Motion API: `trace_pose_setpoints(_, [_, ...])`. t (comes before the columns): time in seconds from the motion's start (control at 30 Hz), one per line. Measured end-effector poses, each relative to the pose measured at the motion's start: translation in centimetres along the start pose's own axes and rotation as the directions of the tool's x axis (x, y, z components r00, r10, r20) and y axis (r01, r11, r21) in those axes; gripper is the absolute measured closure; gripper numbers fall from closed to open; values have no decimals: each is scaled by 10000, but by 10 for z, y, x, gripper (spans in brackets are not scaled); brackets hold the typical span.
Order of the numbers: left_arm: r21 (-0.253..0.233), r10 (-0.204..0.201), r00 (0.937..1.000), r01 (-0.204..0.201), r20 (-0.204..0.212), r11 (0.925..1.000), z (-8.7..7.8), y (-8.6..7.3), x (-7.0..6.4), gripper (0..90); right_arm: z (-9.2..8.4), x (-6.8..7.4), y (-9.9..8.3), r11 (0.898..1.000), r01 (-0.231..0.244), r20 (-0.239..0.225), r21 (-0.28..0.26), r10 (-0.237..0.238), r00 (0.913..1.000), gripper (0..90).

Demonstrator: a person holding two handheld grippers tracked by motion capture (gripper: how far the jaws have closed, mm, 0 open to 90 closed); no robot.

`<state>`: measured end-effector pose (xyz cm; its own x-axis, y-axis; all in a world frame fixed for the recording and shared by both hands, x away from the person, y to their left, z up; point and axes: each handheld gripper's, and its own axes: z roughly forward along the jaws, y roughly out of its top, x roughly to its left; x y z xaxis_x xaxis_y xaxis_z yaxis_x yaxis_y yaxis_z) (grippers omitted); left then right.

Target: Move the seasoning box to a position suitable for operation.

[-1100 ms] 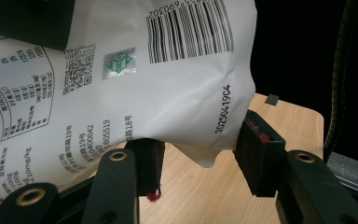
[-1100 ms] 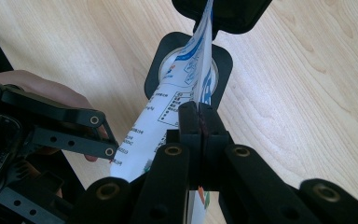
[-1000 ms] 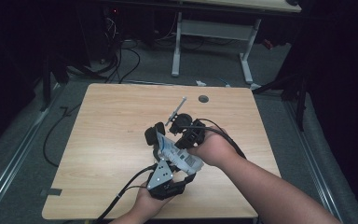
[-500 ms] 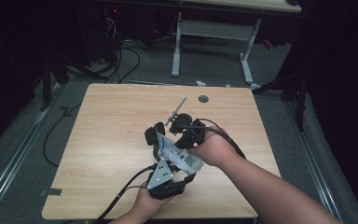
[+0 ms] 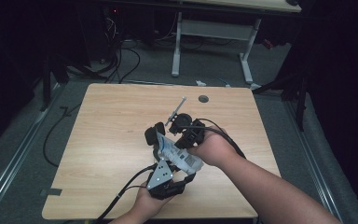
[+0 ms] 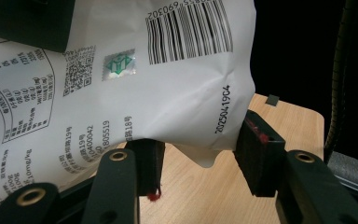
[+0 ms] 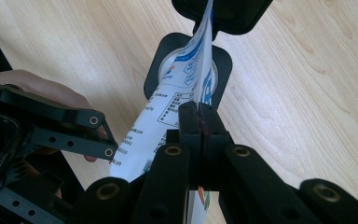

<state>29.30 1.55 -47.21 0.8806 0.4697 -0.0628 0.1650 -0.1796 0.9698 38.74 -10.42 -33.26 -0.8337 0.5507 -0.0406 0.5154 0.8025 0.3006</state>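
Note:
A white printed pouch [image 5: 175,151] with a barcode [image 6: 191,28] hangs between both grippers over the wooden table [image 5: 107,140]. My right gripper [image 7: 199,116] is shut on the pouch's thin edge [image 7: 200,84], with its pads pressed flat together on it. My left gripper [image 6: 200,158] holds the puffed lower end of the pouch [image 6: 168,107], one pad on each side of its bottom corner. In the high view the left gripper [image 5: 170,163], with its grey plate, sits near the front edge. There the right gripper [image 5: 179,144] comes in from the right.
Under the pouch stands a black square holder with a round opening [image 7: 168,51]. Another black piece [image 7: 233,11] sits at the pouch's far end. A thin metal rod [image 5: 176,109] and a round table hole [image 5: 203,99] lie beyond. Desk legs and cables stand behind the table.

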Motion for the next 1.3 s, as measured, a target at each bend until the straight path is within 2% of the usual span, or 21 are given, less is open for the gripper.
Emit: trace_pose_setpoints(1.3, [-73, 72, 10000, -73, -37, 9999, 0, 0, 1, 561, -2, 0, 0, 9999, 9, 65, -119, -9, 10000, 900])
